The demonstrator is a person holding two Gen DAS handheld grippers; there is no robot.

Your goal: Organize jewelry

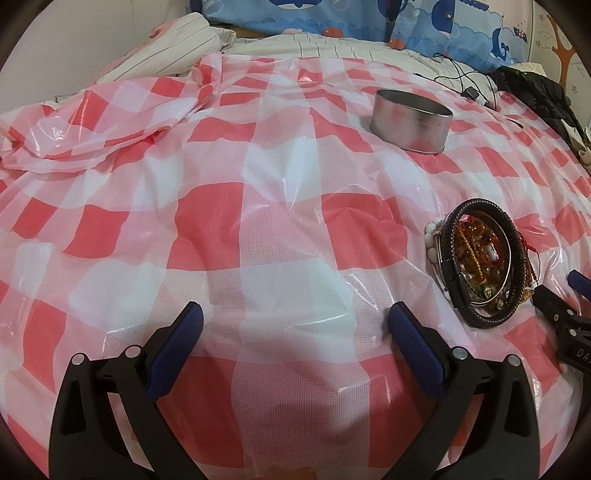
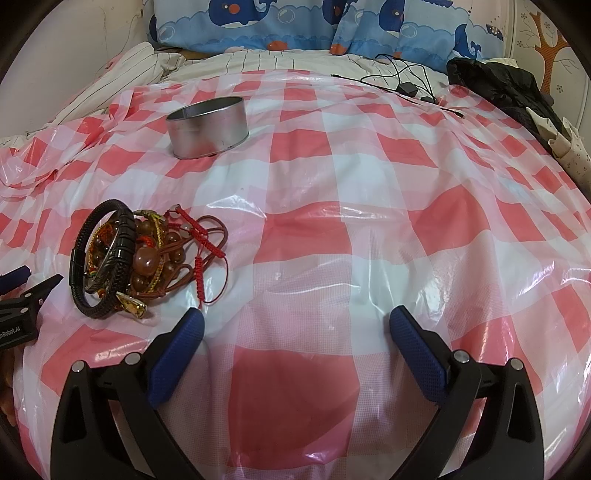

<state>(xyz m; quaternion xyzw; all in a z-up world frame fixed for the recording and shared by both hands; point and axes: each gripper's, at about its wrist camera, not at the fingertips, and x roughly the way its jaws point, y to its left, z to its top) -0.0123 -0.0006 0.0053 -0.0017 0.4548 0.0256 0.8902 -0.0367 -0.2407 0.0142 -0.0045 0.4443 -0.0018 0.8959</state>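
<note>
A pile of jewelry [image 1: 480,258] lies on the red and white checked plastic sheet [image 1: 258,221]: a black braided bracelet [image 2: 107,258], amber beads [image 2: 147,262], red cords [image 2: 201,240] and white beads [image 1: 431,236]. An oval metal tin [image 1: 412,120] stands open farther back; it also shows in the right wrist view [image 2: 207,125]. My left gripper [image 1: 295,321] is open and empty, left of the pile. My right gripper [image 2: 295,325] is open and empty, right of the pile. Each gripper's tip shows at the edge of the other's view.
The sheet [image 2: 369,221] covers a bed with blue whale-print pillows [image 2: 295,26] at the back. Black cables [image 2: 406,81] and a black garment [image 2: 509,88] lie at the back right. Folded sheet and striped bedding [image 1: 129,74] lie at the back left.
</note>
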